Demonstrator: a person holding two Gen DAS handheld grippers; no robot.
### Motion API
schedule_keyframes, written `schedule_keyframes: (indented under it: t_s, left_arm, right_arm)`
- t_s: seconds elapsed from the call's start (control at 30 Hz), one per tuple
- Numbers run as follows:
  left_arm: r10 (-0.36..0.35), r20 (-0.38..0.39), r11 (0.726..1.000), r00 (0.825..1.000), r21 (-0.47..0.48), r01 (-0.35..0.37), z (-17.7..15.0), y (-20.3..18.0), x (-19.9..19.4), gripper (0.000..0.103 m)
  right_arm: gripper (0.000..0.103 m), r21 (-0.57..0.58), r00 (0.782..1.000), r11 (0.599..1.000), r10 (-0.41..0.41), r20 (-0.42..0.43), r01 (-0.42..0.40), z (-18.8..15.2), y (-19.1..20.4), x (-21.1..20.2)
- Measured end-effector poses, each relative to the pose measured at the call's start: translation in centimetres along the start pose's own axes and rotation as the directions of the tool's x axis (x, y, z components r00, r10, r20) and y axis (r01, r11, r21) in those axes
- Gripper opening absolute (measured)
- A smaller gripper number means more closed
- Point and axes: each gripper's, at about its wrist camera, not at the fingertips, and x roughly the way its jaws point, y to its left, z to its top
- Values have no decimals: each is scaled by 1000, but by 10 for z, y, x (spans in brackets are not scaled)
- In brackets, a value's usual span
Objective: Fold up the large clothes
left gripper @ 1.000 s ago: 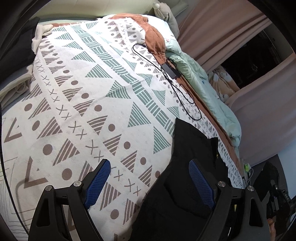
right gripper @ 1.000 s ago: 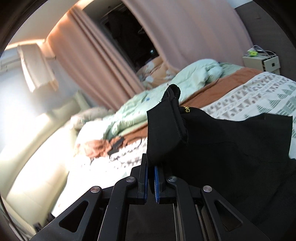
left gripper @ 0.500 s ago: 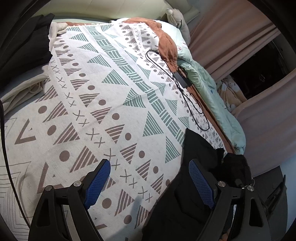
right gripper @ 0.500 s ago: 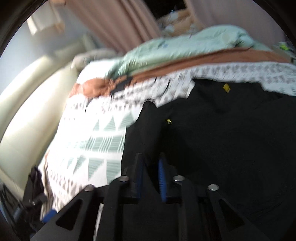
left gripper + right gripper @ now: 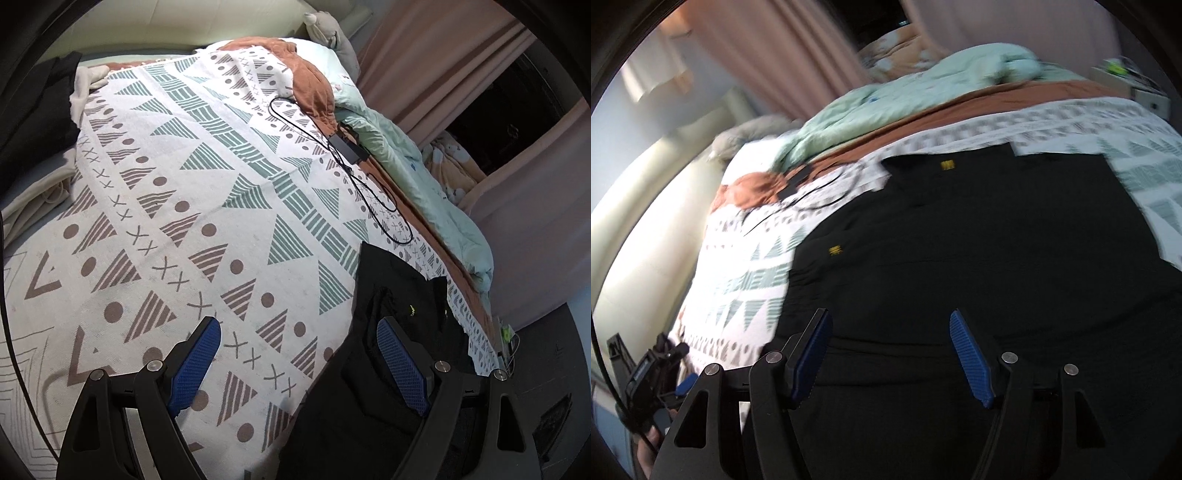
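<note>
A large black garment [image 5: 979, 251] with small yellow marks lies spread on the patterned bedspread [image 5: 746, 295]. In the left wrist view the garment [image 5: 399, 302] lies at the bed's right edge, partly folded over itself. My left gripper [image 5: 299, 354] is open and empty, above the bedspread [image 5: 184, 206], its right finger over the garment's edge. My right gripper [image 5: 890, 354] is open and empty, just above the garment.
A black cable with a power brick [image 5: 347, 147] lies on the bed's far right. A mint duvet [image 5: 417, 192] and a brown blanket [image 5: 310, 88] run along that side. Dark and cream clothes [image 5: 44, 122] are piled at the left. Pink curtains [image 5: 443, 62] hang behind.
My right gripper has opened and let go of the black garment, which now lies flat on the bed. My left gripper stayed open and shifted slightly.
</note>
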Motion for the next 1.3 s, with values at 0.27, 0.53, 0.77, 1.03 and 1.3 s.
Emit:
schedule_keyframes:
  t_s: [0.27,0.53,0.77,1.03,1.3]
  left_arm:
    - [-1,5,987,1000,158,0,-18,-39,7,87]
    - [16,-20,971,1000,239,-10,-37,-56,23,76]
    - [40,-32,954,999,299,-29,-55,-68,35,71]
    - [86,-21,940,996,333,-75,-63,-70,40,71]
    - [105,-18,936,994,340,-93,-64,-68,41,71]
  right_arm:
    - [67,289,993,954,-103,60,81,-17,-135,-41]
    - [67,532,994,846,-82,70,32,-22,-230,-36]
    - [48,607,995,792,-2,98,-59,-16,-268,-14]
    - [4,641,990,760,24,140,-109,-13,-293,4]
    - [6,658,987,745,4,158,-108,-11,-304,-7]
